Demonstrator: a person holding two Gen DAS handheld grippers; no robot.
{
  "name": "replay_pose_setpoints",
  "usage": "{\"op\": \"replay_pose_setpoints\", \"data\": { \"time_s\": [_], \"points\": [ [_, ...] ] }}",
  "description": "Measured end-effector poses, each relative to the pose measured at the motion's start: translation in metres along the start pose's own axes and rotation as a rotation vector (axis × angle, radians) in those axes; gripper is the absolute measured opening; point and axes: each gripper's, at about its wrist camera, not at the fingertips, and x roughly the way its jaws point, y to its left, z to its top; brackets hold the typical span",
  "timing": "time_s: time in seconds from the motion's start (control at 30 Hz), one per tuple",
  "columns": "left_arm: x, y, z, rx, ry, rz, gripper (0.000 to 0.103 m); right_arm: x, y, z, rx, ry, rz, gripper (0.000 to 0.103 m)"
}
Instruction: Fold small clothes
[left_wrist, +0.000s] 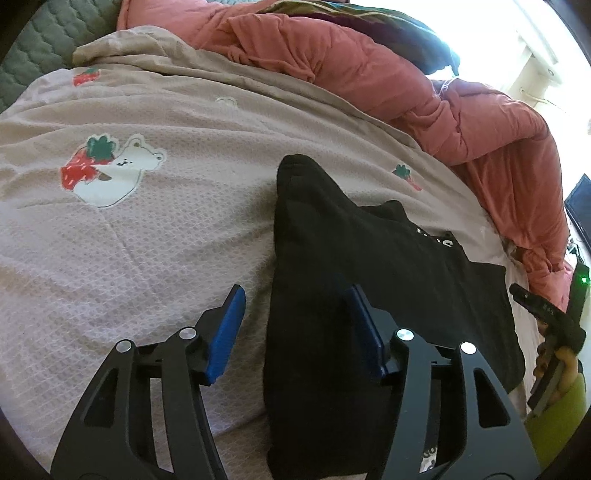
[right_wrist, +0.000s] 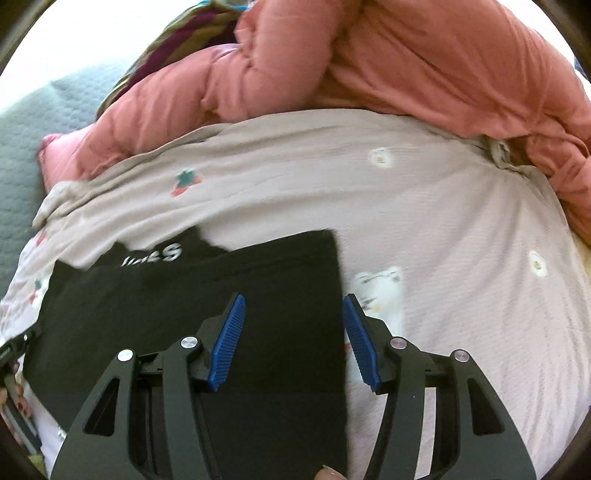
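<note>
Black garment (left_wrist: 369, 258), partly folded, white lettering showing, lies flat on the strawberry-and-bear bedsheet (left_wrist: 129, 240) beside a pink quilt (left_wrist: 461, 122); left gripper (left_wrist: 295, 325) and right gripper (right_wrist: 293, 332) both hover over it, jaws apart, gripping nothing

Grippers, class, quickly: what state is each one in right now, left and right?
Left gripper: open, over the black garment's edge, pads not pressing it.
Right gripper: open, over the garment's other edge, gripping nothing.

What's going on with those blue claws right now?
Both grippers, left and right, open, holding nothing. Black garment on the bedsheet, partly folded. Nothing in the way.
</note>
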Motion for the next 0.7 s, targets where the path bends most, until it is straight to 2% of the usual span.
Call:
{"op": "replay_pose_setpoints", "data": {
  "time_s": [0.3, 0.33, 0.37, 0.4, 0.43, 0.5, 0.53, 0.63, 0.7],
  "points": [
    [0.01, 0.002, 0.002, 0.003, 0.008, -0.015, 0.05, 0.041, -0.007, 0.023, 0.024, 0.049, 0.017, 0.053],
    [0.011, 0.002, 0.003, 0.006, 0.003, -0.014, 0.05, 0.044, -0.007, 0.024, 0.031, 0.055, 0.027, 0.052],
    [0.011, 0.002, 0.003, 0.01, -0.004, -0.014, 0.049, 0.046, -0.009, 0.025, 0.042, 0.057, 0.041, 0.037],
    [0.012, 0.002, 0.003, 0.01, -0.006, -0.015, 0.044, 0.046, -0.01, 0.025, 0.047, 0.054, 0.047, 0.025],
    [0.013, 0.002, 0.003, 0.012, -0.004, -0.02, 0.039, 0.044, -0.01, 0.024, 0.043, 0.041, 0.042, 0.022],
    [0.014, -0.001, 0.002, 0.03, -0.006, -0.035, 0.013, 0.039, -0.012, 0.022, 0.043, 0.02, 0.054, 0.015],
    [0.012, -0.007, 0.002, 0.06, -0.017, -0.029, 0.009, 0.036, -0.013, 0.022, 0.045, 0.007, 0.061, 0.014],
    [0.005, -0.023, 0.002, 0.15, -0.062, 0.03, 0.006, 0.018, -0.016, 0.024, 0.031, -0.059, 0.069, 0.012],
    [-0.006, -0.03, 0.003, 0.202, -0.12, 0.05, 0.006, 0.007, -0.018, 0.027, 0.03, -0.1, 0.081, 0.012]
  ]
}}
